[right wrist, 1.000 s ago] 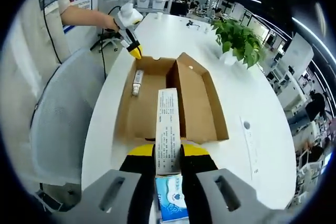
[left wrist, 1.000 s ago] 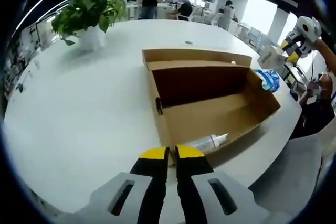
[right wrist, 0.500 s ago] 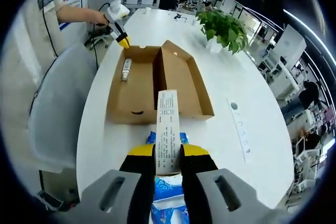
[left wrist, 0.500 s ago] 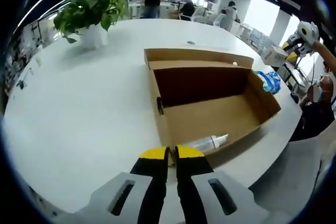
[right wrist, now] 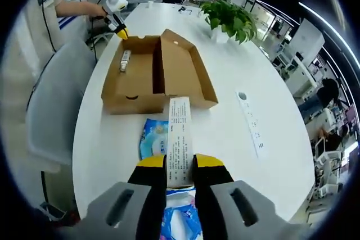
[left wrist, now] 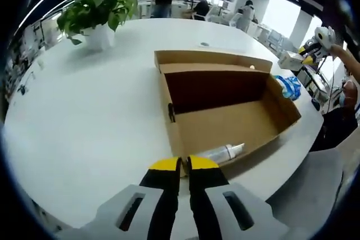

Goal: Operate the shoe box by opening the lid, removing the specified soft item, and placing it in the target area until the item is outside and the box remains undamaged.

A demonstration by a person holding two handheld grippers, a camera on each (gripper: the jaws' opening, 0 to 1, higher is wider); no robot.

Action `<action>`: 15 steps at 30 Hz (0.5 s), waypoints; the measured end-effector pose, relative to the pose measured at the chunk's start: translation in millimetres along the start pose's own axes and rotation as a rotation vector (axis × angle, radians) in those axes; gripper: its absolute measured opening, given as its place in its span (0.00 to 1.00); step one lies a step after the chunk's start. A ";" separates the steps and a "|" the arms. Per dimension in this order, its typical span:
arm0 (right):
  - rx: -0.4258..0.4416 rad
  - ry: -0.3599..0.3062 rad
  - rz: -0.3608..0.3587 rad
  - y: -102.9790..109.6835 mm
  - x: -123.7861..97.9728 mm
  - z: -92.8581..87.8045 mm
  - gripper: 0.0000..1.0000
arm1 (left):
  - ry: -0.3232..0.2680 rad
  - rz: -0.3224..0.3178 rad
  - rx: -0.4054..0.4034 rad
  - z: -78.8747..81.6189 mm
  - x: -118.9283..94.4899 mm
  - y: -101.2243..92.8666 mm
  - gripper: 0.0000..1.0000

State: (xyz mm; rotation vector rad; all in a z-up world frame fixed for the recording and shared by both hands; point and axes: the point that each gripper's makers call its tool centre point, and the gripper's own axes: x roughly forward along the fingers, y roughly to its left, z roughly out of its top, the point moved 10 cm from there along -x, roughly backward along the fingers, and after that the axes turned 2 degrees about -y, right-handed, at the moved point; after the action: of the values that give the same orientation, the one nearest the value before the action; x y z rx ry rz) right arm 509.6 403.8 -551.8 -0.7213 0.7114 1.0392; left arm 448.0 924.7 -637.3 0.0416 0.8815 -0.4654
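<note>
The cardboard shoe box [left wrist: 225, 122] stands open on the white table, its lid [left wrist: 211, 60] folded back on the far side. A clear tube [left wrist: 223, 152] lies inside near the front wall. My left gripper [left wrist: 182, 164] is shut, its yellow tips against the box's near corner. My right gripper [right wrist: 180, 164] is shut on a soft white pack with printed text [right wrist: 179, 139], blue at its lower end, held above the table short of the box [right wrist: 152, 74]. A blue soft pack [right wrist: 152, 139] lies on the table beside the box, seen from the left gripper view too [left wrist: 287, 85].
A potted plant [left wrist: 95, 12] stands at the table's far side. A grey chair [right wrist: 50, 105] sits against the table's edge beside the person's sleeve. A socket strip [right wrist: 250, 122] is set into the tabletop. People stand at desks in the background.
My right gripper has drawn back and away from the box with the white pack, so the blue pack on the table has come into sight. The left gripper and box have stayed put.
</note>
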 end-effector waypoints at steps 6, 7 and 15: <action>0.014 0.024 -0.007 -12.1 0.8 -18.1 0.15 | 0.000 -0.001 -0.003 0.2 0.5 0.5 0.02; 0.018 0.027 -0.008 -13.7 0.8 -20.6 0.15 | 0.000 -0.002 -0.004 0.4 0.5 0.5 0.02; 0.031 0.052 -0.015 -28.7 2.0 -42.6 0.15 | 0.003 -0.007 0.003 1.2 1.1 1.2 0.02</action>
State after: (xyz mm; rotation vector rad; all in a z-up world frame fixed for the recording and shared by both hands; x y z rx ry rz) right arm 529.5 361.0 -572.4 -0.7279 0.7639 0.9965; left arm 450.0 925.1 -637.5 0.0426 0.8838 -0.4731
